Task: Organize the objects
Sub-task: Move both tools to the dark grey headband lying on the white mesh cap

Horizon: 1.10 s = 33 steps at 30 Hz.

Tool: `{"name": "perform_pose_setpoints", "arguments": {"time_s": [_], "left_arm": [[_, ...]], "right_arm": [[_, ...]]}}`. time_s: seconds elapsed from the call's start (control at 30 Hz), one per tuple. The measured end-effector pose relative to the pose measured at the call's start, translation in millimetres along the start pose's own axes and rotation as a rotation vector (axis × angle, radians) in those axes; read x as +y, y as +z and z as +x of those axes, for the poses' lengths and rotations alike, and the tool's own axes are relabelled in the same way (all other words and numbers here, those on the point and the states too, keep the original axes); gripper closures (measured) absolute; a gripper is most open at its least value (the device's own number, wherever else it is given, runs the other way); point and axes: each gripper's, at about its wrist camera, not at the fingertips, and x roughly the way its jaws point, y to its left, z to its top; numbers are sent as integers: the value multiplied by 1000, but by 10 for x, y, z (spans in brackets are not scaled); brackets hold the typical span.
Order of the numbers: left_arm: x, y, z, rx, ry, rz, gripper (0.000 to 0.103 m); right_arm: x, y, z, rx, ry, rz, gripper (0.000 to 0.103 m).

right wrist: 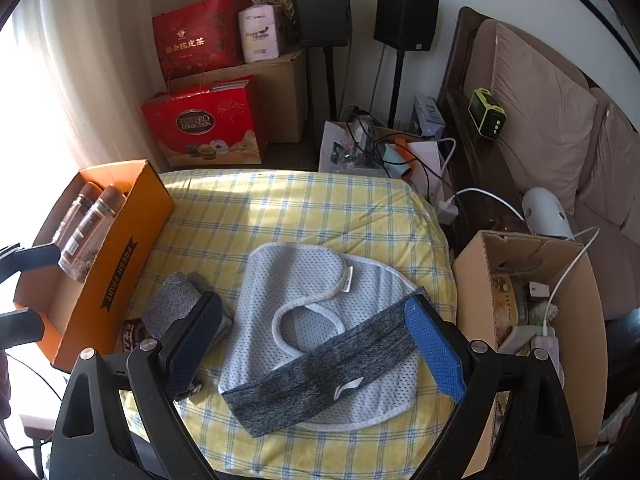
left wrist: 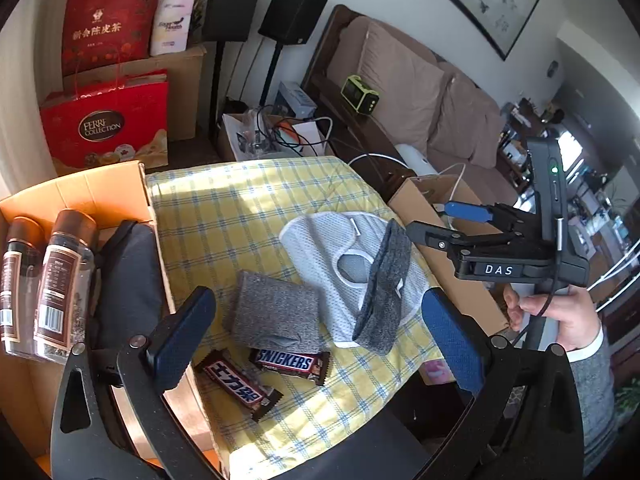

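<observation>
Objects to sort lie on the yellow checked table (right wrist: 320,208); left to right, the orange box (right wrist: 108,248) already holds 2 bottles (right wrist: 90,220), then come a folded grey cloth (left wrist: 276,312), 2 chocolate bars (left wrist: 292,362), a white mesh bib (right wrist: 304,280) and a grey headband (right wrist: 320,364). Both the left tool (left wrist: 316,344) and right tool (right wrist: 320,352) stand apart, empty. The headband probably comes next: straddle its middle, descend, avoid snagging the bib beneath.

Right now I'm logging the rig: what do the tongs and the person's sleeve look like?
Both tongs are black frames with textured blue pads. The right tongs carry a white "DAS" label, a green light and a black cable. The sleeve is grey with a white cuff.
</observation>
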Motion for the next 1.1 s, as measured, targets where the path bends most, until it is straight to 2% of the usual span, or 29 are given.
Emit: {"name": "perform_pose_setpoints", "arguments": {"time_s": [0.2, 0.37, 0.47, 0.53, 0.57, 0.7, 0.77, 1.0, 1.1], "left_arm": [[-300, -96, 232, 29, -12, 42, 0], [-523, -193, 450, 52, -10, 89, 3], [-672, -282, 589, 71, 8, 142, 15], [-753, -338, 691, 94, 2, 167, 24], [-784, -365, 748, 110, -1, 176, 25], [-886, -463, 984, 160, 9, 228, 42], [-912, -504, 1097, 184, 13, 242, 43], [-903, -567, 1359, 209, 35, 234, 41], [-896, -585, 1441, 215, 47, 234, 39]], "right_arm": [[-291, -95, 48, 23, -38, 34, 10], [-572, -134, 181, 54, -57, 76, 16], [-741, -162, 316, 81, -69, 110, 28], [-845, -192, 417, 103, -70, 138, 41], [-889, -203, 472, 115, -70, 148, 44], [-1030, -237, 683, 152, -64, 198, 53], [-1073, -243, 763, 157, -64, 220, 57], [-1163, -220, 975, 171, -84, 255, 58], [-1162, -212, 1008, 169, -113, 241, 55]]}}
